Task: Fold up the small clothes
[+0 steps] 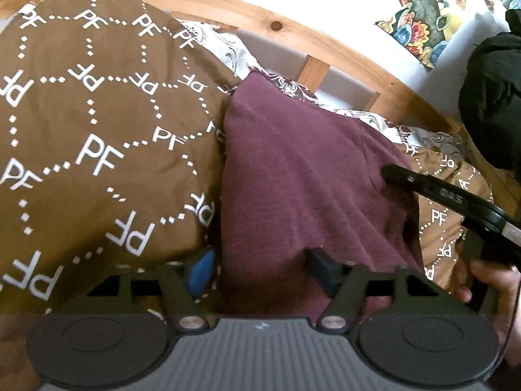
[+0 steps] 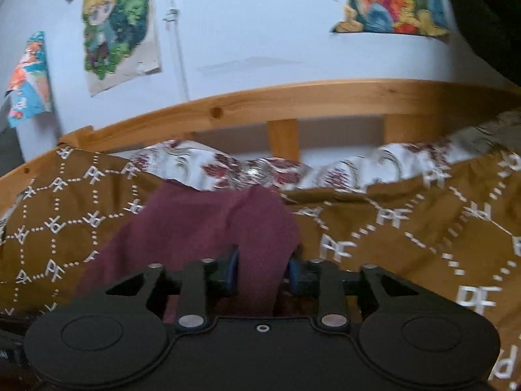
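white "pf" letters repeat across the brown bedspread (image 1: 97,104).

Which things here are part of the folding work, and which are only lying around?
Part of the job:
- maroon knit garment
- left hand-held gripper, garment between its fingers
- right hand-held gripper, garment between its fingers

Just there:
- brown PF-printed bedcover
- white floral sheet
- wooden bed rail
- colourful wall pictures

Small maroon garment (image 1: 302,176) (image 2: 208,228) of soft knit cloth (plain, no print), rumpled and draped in folds, near edge raised, far edge lying on the brown patterned bedspread (image 1: 97,123) (image 2: 407,228).
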Demonstrator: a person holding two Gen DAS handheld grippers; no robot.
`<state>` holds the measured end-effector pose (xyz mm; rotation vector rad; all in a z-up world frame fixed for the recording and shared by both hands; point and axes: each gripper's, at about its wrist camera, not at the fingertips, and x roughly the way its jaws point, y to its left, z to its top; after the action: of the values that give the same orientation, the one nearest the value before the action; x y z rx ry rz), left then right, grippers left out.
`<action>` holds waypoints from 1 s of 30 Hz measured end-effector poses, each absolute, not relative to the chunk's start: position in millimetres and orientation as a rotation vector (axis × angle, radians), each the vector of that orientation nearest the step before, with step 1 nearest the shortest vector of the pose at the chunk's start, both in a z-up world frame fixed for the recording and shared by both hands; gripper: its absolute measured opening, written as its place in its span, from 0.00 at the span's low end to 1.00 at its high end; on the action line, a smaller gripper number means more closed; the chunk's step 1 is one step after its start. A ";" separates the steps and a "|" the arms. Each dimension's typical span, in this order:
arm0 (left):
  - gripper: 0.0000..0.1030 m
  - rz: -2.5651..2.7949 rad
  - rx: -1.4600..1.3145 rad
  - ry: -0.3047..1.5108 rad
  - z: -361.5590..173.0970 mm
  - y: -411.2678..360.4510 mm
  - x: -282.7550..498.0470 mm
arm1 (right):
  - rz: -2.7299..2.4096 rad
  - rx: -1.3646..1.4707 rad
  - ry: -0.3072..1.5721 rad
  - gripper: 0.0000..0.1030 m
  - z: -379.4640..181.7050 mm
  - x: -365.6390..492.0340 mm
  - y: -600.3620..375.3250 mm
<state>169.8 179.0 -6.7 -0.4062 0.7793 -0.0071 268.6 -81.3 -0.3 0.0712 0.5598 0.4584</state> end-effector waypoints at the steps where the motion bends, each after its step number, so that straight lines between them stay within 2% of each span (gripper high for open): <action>1: 0.83 0.007 -0.394 0.780 -4.8 177.2 167.5 | 0.445 0.067 0.556 0.44 0.8 263.9 -85.7; 5: 0.94 0.049 -0.329 0.781 8.2 167.7 154.1 | 0.430 0.063 0.524 0.63 11.2 237.0 -99.5; 6: 0.96 0.059 -0.314 0.778 11.7 165.3 150.3 | 0.431 0.062 0.513 0.71 14.7 227.9 -102.7; 10: 0.99 0.095 -0.272 0.732 30.3 156.8 125.1 | 0.439 0.062 0.448 0.92 32.5 186.7 -115.6; 12: 0.99 0.110 -0.263 0.708 39.0 154.1 110.6 | 0.437 0.072 0.412 0.98 41.8 164.4 -122.6; 23: 0.99 0.171 -0.183 0.625 61.5 136.9 28.9 | 0.461 0.131 0.325 0.99 70.8 57.1 -151.2; 30: 0.99 0.169 -0.140 0.646 47.5 130.9 1.1 | 0.447 0.173 0.402 0.99 55.2 23.7 -165.1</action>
<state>1.1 130.9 47.5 -0.1396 0.6461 0.1694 23.7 -165.1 55.2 0.1734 0.4023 0.4468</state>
